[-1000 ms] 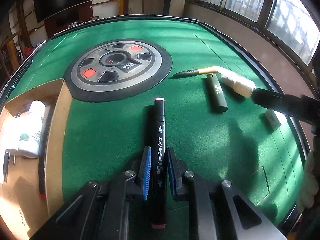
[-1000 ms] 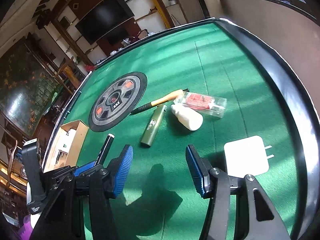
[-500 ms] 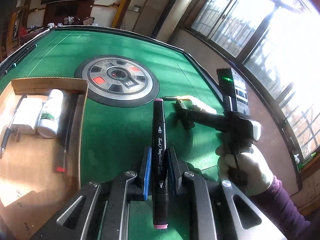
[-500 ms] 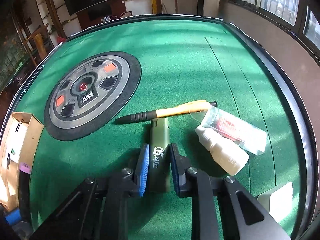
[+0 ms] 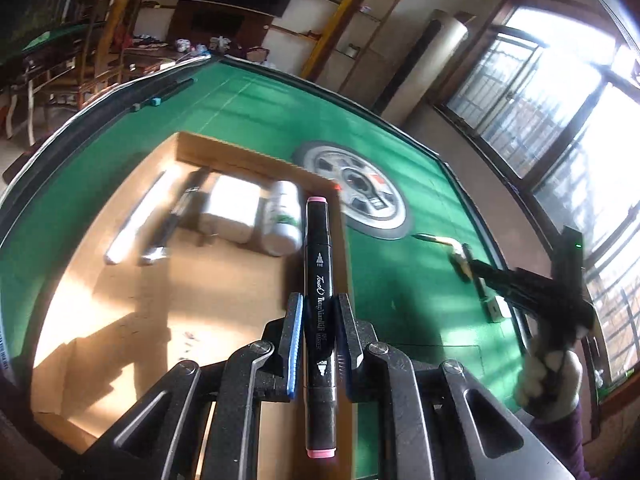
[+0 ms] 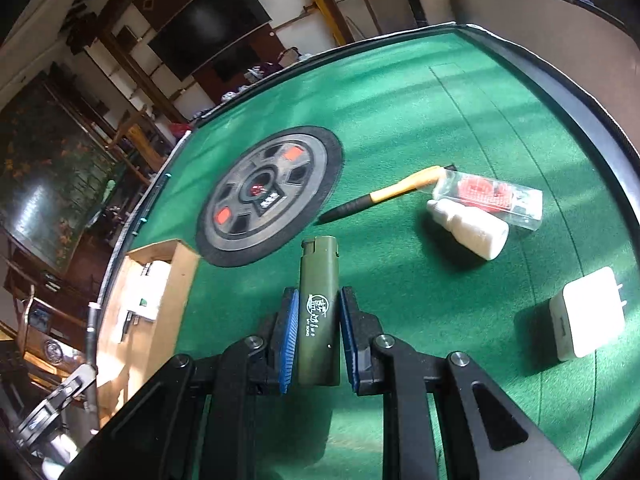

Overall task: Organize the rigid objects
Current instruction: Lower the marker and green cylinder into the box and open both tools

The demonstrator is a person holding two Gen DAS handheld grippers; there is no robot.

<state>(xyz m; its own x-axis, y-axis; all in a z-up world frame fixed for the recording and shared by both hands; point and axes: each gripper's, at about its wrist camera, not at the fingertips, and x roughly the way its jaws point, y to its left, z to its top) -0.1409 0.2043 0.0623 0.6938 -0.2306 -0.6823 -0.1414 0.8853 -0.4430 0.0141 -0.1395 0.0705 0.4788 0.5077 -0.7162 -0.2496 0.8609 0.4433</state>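
My left gripper (image 5: 318,312) is shut on a black marker (image 5: 319,280) with pink ends and holds it above the right edge of a shallow cardboard box (image 5: 168,280). The box holds a white bottle (image 5: 282,218), a white charger (image 5: 230,206) and two pens (image 5: 160,220). My right gripper (image 6: 318,320) is shut on an olive green lighter (image 6: 319,312) and holds it above the green felt. The box also shows in the right wrist view (image 6: 140,300) at left.
On the felt lie an orange-black pen (image 6: 384,196), a small white bottle (image 6: 468,232), a clear case with red contents (image 6: 492,196) and a white charger (image 6: 588,320). A round grey-black panel (image 6: 268,196) sits mid-table. A black raised rim (image 6: 580,92) bounds the table.
My left gripper has carried the marker left, over the box. My right gripper has closed on the lighter and lifted it off the felt.
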